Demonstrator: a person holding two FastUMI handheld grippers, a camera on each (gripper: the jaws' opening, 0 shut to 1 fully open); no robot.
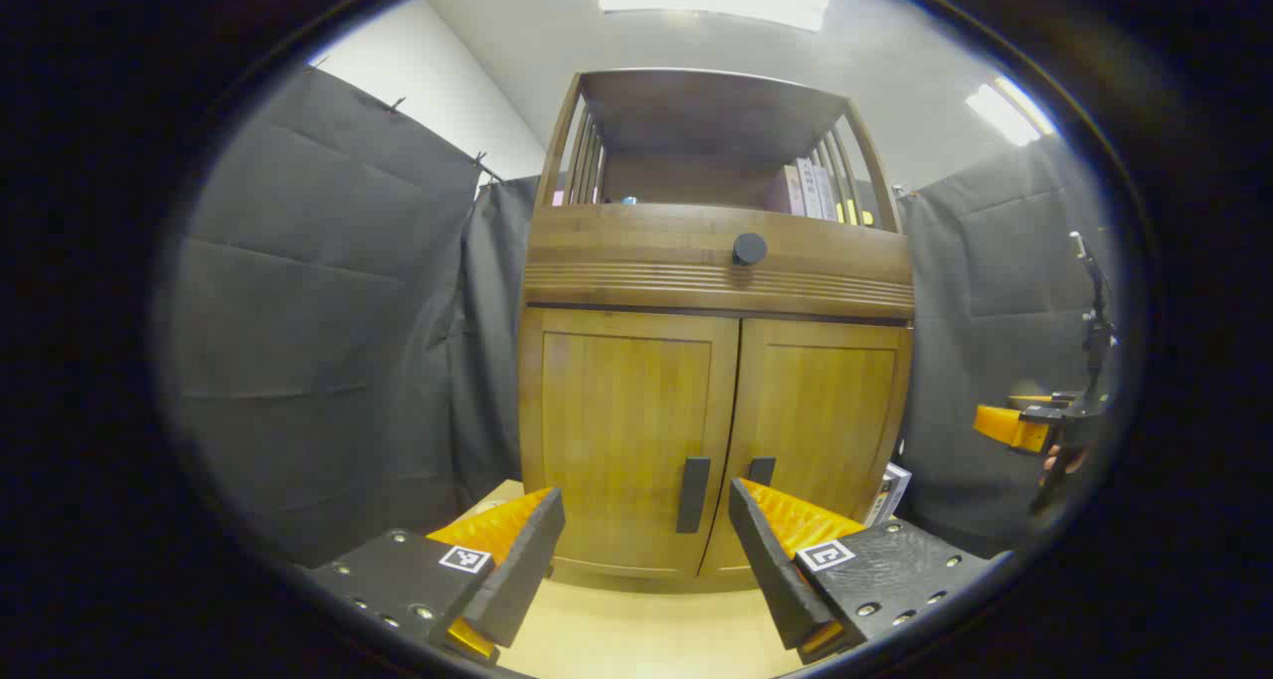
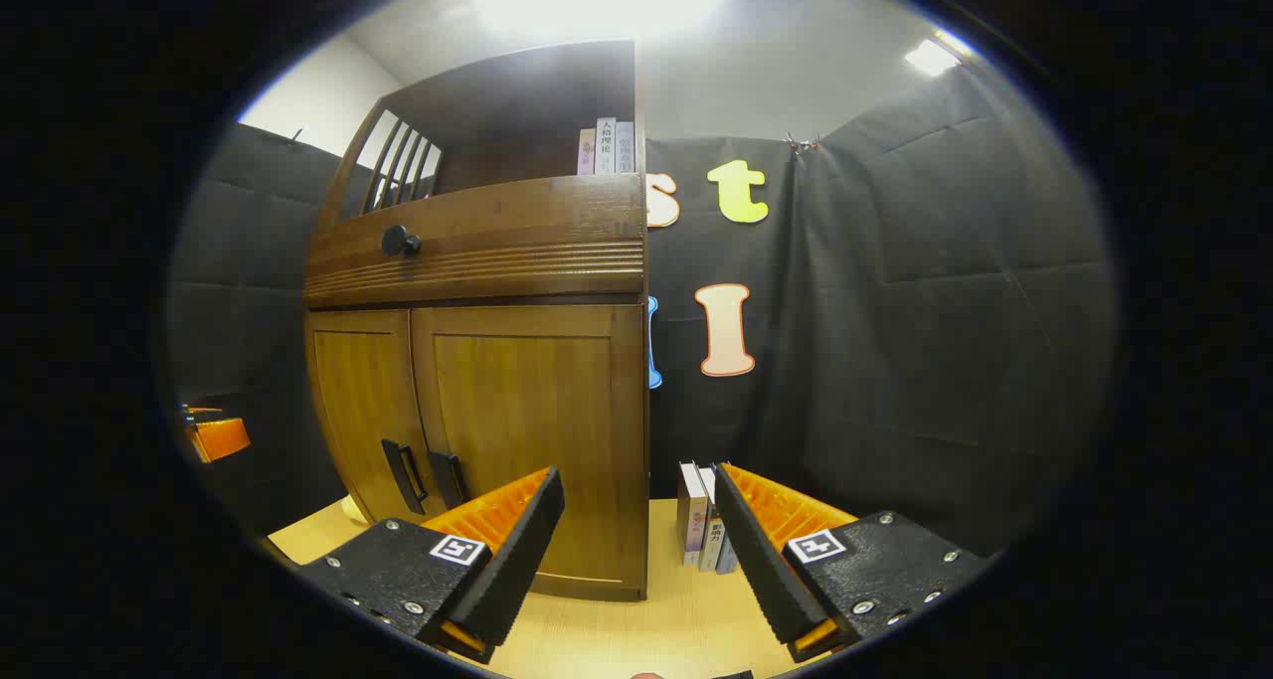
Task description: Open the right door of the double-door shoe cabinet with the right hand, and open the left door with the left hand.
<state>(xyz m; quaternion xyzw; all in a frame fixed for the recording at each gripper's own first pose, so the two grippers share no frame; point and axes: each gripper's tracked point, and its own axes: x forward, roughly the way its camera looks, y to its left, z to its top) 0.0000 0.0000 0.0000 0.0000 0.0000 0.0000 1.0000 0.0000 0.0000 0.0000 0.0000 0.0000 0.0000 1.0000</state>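
Note:
A wooden shoe cabinet (image 1: 711, 281) stands ahead with both doors closed. In the left gripper view the left door (image 1: 622, 430) carries a dark vertical handle (image 1: 692, 495), and the right door (image 1: 820, 421) has its handle (image 1: 762, 470) partly behind my finger. My left gripper (image 1: 646, 550) is open, a short way in front of the handles. In the right gripper view the cabinet (image 2: 477, 361) sits to the left, its right door (image 2: 532, 421) with handle (image 2: 448, 478) beside the left door's handle (image 2: 404, 475). My right gripper (image 2: 636, 550) is open, off the cabinet's right corner. The right gripper (image 1: 1034, 425) appears at the far right of the left gripper view.
Above the doors is a drawer with a round dark knob (image 1: 749, 249) and an open shelf holding books (image 1: 811, 192). Several books (image 2: 701, 530) stand on the pale floor right of the cabinet. Dark padded cloth walls close in on both sides.

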